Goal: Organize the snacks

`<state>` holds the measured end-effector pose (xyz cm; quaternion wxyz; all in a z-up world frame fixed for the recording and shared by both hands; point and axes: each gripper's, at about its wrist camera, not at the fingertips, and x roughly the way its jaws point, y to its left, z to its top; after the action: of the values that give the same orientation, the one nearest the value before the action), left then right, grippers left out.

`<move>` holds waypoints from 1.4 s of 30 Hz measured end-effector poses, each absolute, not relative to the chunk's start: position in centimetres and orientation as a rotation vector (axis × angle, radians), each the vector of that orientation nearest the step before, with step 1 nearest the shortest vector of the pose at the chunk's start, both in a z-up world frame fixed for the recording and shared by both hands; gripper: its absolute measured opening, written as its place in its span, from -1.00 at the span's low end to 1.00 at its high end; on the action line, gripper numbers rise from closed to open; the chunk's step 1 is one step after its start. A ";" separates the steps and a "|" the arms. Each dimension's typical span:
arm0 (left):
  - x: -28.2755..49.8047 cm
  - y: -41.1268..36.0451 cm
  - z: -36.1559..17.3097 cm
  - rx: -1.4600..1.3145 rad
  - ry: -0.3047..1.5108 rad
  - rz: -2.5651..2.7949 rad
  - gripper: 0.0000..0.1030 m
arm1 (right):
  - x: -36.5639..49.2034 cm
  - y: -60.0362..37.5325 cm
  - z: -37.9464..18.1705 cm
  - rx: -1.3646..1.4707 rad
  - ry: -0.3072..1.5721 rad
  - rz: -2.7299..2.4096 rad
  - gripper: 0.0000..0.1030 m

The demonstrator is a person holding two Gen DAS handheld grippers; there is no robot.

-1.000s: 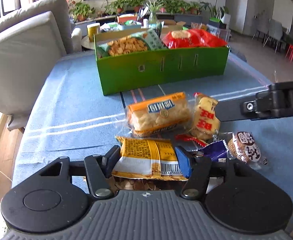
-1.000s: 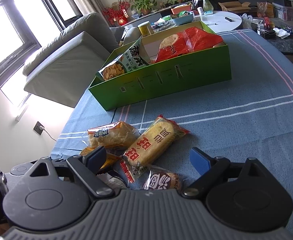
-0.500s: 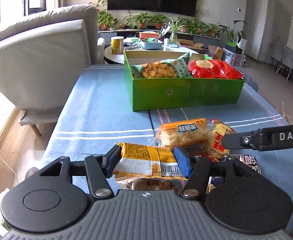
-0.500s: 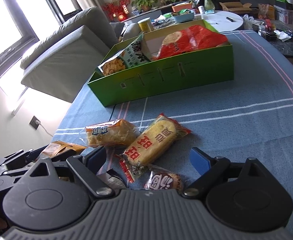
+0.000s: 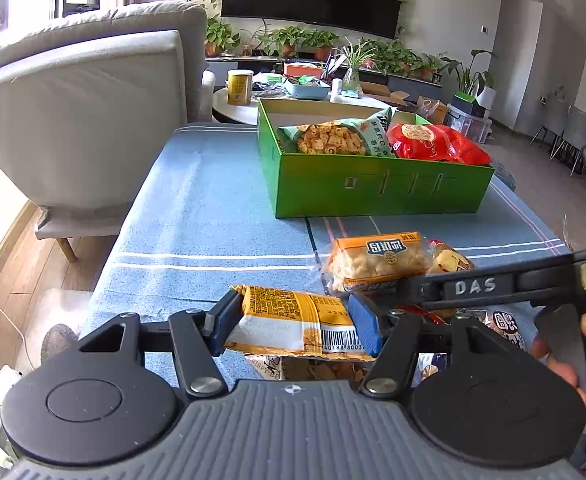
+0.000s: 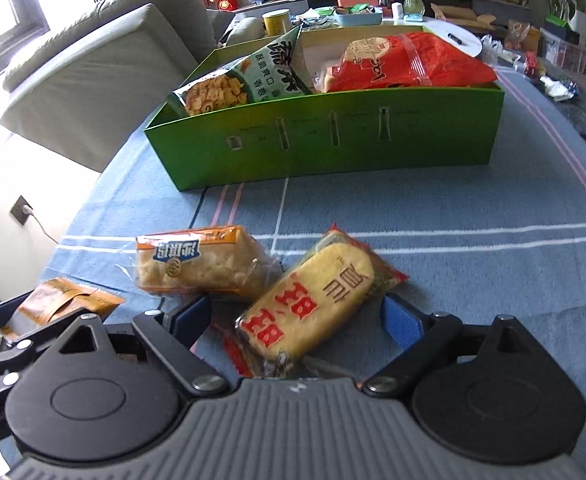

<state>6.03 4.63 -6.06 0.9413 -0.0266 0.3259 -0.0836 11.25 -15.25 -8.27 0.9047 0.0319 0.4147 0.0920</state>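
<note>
My left gripper point(image 5: 293, 326) is shut on an orange-and-white snack packet point(image 5: 293, 322) and holds it above the blue tablecloth. My right gripper point(image 6: 297, 318) is open, its fingers on either side of a yellow cake packet with red characters point(image 6: 313, 300) lying on the cloth. An orange-topped pastry packet point(image 6: 197, 266) lies just left of it, also in the left wrist view point(image 5: 377, 262). The green box point(image 5: 377, 184) at the far side holds a green chip bag point(image 5: 333, 138) and a red bag point(image 5: 437, 144).
A small round snack packet point(image 5: 505, 326) and more wrappers lie near the front edge. A grey sofa point(image 5: 85, 112) stands to the left. A round side table point(image 5: 305, 100) with a yellow tin stands behind the box.
My left gripper has lifted with the orange-and-white packet and pulled back. My right gripper has moved forward and lower, so its fingers now flank the yellow cake packet.
</note>
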 end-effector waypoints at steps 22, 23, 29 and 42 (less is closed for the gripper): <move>5.6 3.2 -5.8 -0.042 0.655 -0.200 0.09 | 11.4 -18.4 -8.0 0.051 0.823 0.149 0.97; 5.6 3.2 -5.8 -0.041 0.655 -0.203 0.09 | 11.6 -18.4 -8.1 0.039 0.830 0.141 0.97; 5.6 3.5 -5.6 -0.058 0.644 -0.197 0.09 | 11.0 -19.7 -7.9 0.024 0.800 0.126 0.64; 6.1 2.5 -3.1 -0.068 0.580 -0.233 0.09 | 9.0 -21.1 -2.7 0.176 0.627 0.242 0.63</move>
<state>6.15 2.53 -3.10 0.9511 -0.0333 0.2850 -0.1144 8.98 -21.06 -2.66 0.9403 0.0861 0.3072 0.1184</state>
